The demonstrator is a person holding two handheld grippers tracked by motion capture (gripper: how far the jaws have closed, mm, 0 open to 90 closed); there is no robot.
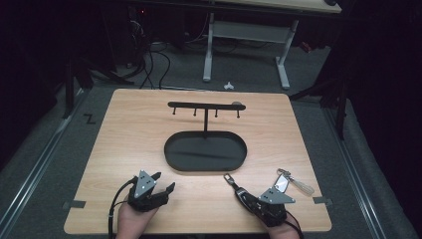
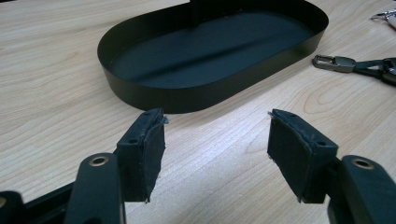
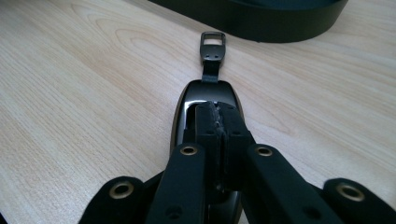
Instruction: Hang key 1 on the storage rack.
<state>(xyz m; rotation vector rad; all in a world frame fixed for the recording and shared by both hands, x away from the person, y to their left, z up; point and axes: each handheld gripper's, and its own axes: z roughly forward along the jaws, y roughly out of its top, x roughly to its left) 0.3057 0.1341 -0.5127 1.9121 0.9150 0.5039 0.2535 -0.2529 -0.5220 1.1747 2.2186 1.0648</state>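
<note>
My right gripper (image 1: 238, 190) pinches key fob (image 3: 205, 100) shut, flat on table (image 1: 124, 149) at tray's (image 1: 171, 158) five o'clock. Left gripper (image 2: 215, 140) wide open, empty. Hanging on rack (image 1: 205, 105) not begun.

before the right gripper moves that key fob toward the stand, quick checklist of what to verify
1. Right gripper jaws together over the key fob: ok, though real grip cannot tell.
2. Fob's strap and buckle free of the tray: ok.
3. Left gripper open, holding nothing: ok.
4. Black tray empty: ok.
5. Hook rack upright, hooks free: ok.
6. Second key set apart from the fob: ok.
</note>
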